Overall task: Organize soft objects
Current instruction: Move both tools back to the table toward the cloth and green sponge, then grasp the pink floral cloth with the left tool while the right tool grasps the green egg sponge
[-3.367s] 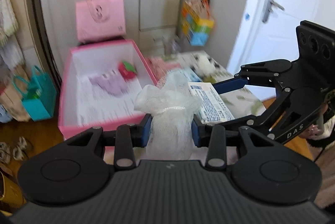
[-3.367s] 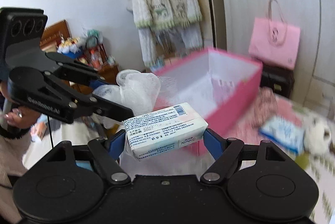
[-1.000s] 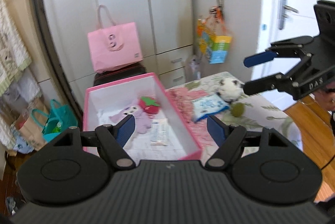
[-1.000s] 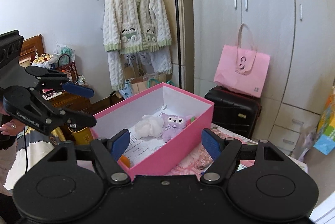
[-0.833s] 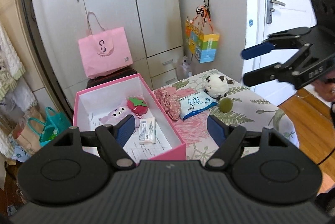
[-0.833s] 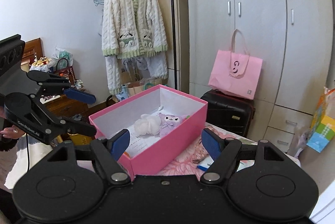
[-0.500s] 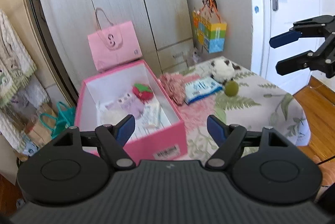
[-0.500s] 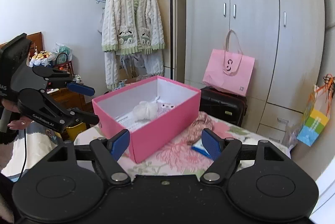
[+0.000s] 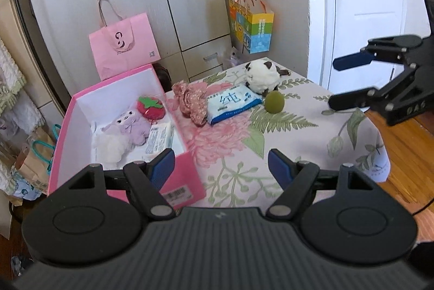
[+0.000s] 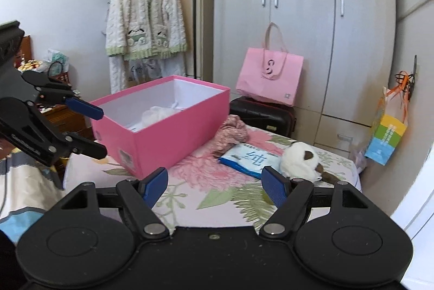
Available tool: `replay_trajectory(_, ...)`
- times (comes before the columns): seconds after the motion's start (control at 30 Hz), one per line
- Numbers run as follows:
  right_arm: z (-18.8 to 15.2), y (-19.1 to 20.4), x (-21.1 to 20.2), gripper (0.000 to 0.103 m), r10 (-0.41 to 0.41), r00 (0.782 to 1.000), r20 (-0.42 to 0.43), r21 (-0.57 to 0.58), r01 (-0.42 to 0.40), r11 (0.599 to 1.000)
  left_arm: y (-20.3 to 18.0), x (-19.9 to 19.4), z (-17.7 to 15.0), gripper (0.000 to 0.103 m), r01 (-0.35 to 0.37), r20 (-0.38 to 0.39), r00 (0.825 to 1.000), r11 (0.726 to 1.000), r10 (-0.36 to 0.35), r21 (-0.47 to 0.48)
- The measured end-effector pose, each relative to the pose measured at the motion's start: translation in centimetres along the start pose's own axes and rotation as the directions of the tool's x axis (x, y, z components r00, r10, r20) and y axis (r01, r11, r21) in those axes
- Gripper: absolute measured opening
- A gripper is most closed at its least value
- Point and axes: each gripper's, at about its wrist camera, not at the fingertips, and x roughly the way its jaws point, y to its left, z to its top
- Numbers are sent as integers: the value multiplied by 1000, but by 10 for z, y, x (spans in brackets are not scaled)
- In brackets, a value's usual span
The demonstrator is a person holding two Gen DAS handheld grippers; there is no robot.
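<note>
Pink cardboard made up the open box (image 9: 81, 111) at the left end of your flower-print worktop (image 9: 298, 138). Inside it lay a purple plush (image 9: 127, 127), a red strawberry plush (image 9: 150, 107), a white mesh pouf (image 9: 111, 146) and a wrapped tissue pack (image 9: 160, 137). On the cloth to the right of the box sat a crumpled pink floral fabric (image 9: 191, 103), a blue wet-wipe pack (image 9: 233, 103) touching it, a green ball (image 9: 274, 101) just beside the pack, and a white-and-brown plush (image 9: 261, 76) behind them. Your left gripper (image 9: 221, 168) hovered over the box's near corner, its jaws spread wide with nothing between them. Your right gripper (image 10: 214, 183) hung above the cloth near the wipes, jaws likewise wide apart and empty.
</note>
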Motion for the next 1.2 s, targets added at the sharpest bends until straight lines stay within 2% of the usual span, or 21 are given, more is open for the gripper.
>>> replay_trajectory(0.4, -27, -43, 55, 80, -74, 997, 28, 51, 73, 996, -13, 65, 25, 75, 25, 61, 998, 994, -18, -106)
replay_trajectory(0.47, -30, -47, 65, 80, -86, 996, 23, 48, 85, 995, -17, 78, 28, 75, 1, 76, 997, 994, 7, -110)
replay_trajectory(0.57, -36, -46, 77, 80, -126, 992, -4, 71, 126, 990, -24, 97, 27, 75, -75, 109, 990, 990, 88, -123)
replay_trajectory(0.8, -47, -52, 95, 80, -123, 992, -6, 119, 123, 985, -32, 142, 30, 74, -112, 132, 982, 978, 137, -179)
replay_trajectory(0.93, -46, -58, 110, 79, -130, 991, -20, 112, 131, 985, -33, 172, 38, 74, -164, 130, 973, 965, 193, -205)
replay_trajectory(1.0, -46, -60, 118, 79, -161, 986, -33, 102, 163, 981, -30, 186, 40, 75, -185, 135, 966, 957, 219, -225)
replay_trajectory(1.07, -46, -58, 125, 79, -193, 981, -38, 64, 195, 979, -24, 202, 42, 75, -197, 120, 965, 949, 232, -246)
replay_trajectory(1.2, -46, -64, 136, 79, -173, 984, -53, 65, 176, 982, -10, 228, 45, 75, -222, 62, 966, 929, 251, -297)
